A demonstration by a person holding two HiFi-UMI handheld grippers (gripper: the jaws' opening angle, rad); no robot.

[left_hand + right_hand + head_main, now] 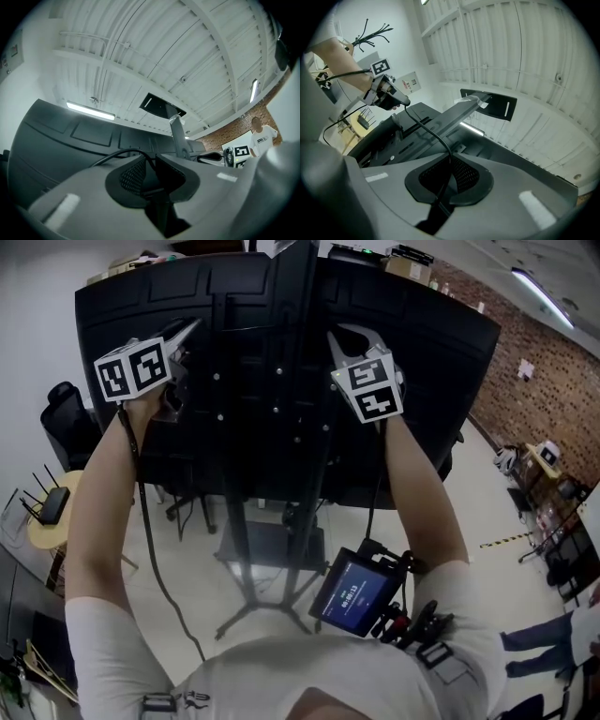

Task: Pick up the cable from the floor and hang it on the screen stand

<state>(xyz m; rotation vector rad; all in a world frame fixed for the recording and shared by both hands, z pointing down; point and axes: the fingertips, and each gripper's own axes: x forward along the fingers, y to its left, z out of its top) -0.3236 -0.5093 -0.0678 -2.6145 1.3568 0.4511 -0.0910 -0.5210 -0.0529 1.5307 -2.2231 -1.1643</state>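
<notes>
Cable (432, 134): one, pinched by two tools, left gripper (149, 173) and right gripper (450, 176); only the head view shows the screen stand (236, 517) legs.

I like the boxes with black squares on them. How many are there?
2. One cube rides on the left gripper, the other cube on the right gripper. No more seem hidden.
</notes>
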